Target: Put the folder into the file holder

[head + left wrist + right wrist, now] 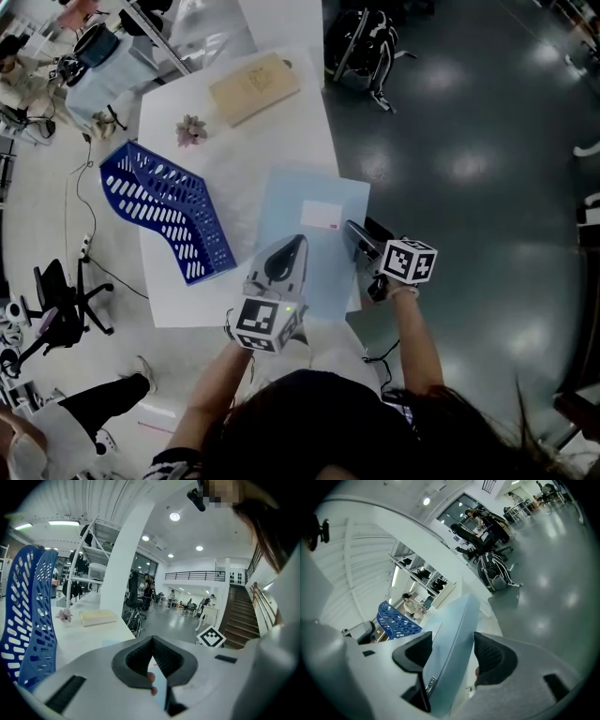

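A pale blue folder [314, 234] lies flat on the white table [234, 164], its right side reaching past the table edge. The blue perforated file holder [169, 211] stands to its left, also visible as the file holder [33, 616] in the left gripper view. My left gripper [295, 247] rests over the folder's near left part; its jaws meet at the tips [152, 641], and the folder [160, 681] shows below them. My right gripper [354, 234] is at the folder's right edge. Its jaws [452, 641] stand wide apart with the folder [454, 616] between them, clear of the right pad.
A tan board [253, 86] and a small dried flower [191, 129] lie at the table's far end. The dark floor drops off right of the table, with a bag [367, 42] on it. An office chair [56, 305] stands at the left.
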Action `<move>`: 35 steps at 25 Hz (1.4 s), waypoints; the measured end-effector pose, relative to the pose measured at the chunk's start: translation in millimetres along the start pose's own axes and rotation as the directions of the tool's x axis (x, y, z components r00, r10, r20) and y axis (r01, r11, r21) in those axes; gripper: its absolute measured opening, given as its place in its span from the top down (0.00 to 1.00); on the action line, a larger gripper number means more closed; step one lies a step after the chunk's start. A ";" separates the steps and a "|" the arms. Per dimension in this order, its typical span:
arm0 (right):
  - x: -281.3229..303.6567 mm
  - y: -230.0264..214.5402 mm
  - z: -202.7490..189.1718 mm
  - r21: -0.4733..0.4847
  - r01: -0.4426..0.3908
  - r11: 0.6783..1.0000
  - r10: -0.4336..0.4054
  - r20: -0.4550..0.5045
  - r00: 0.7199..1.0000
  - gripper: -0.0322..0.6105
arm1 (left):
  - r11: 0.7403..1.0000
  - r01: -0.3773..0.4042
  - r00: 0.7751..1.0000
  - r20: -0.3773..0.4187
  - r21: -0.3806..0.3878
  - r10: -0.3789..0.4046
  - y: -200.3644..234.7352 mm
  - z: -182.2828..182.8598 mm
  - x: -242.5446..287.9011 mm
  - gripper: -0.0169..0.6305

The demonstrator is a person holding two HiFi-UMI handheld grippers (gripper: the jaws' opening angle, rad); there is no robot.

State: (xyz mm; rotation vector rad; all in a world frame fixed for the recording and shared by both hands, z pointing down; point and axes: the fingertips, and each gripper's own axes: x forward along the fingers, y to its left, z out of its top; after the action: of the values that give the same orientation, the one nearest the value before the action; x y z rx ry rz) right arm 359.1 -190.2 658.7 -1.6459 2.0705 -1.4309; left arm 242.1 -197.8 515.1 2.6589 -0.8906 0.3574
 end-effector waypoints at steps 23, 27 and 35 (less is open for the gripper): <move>17.3 1.6 -12.1 0.341 -0.202 0.918 0.219 -0.010 0.976 0.54 | 1.000 -0.020 1.000 -0.020 -0.013 0.020 5.3 -6.0 0.2 0.96; 13.7 0.9 -12.6 0.356 -0.212 0.910 0.232 -0.013 0.973 0.59 | 0.999 -0.033 0.999 -0.018 -0.015 0.033 8.6 -5.2 -3.5 0.97; 1.9 -0.5 -15.0 0.440 -0.208 0.873 0.230 0.004 0.973 0.65 | 0.999 -0.051 0.999 -0.002 -0.012 0.051 11.1 0.4 -11.0 0.96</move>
State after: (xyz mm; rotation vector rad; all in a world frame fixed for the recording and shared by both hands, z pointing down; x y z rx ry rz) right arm 349.5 -183.0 668.0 -1.1698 1.7145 -1.7083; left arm 226.7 -200.5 513.5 2.6287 -0.9583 0.3652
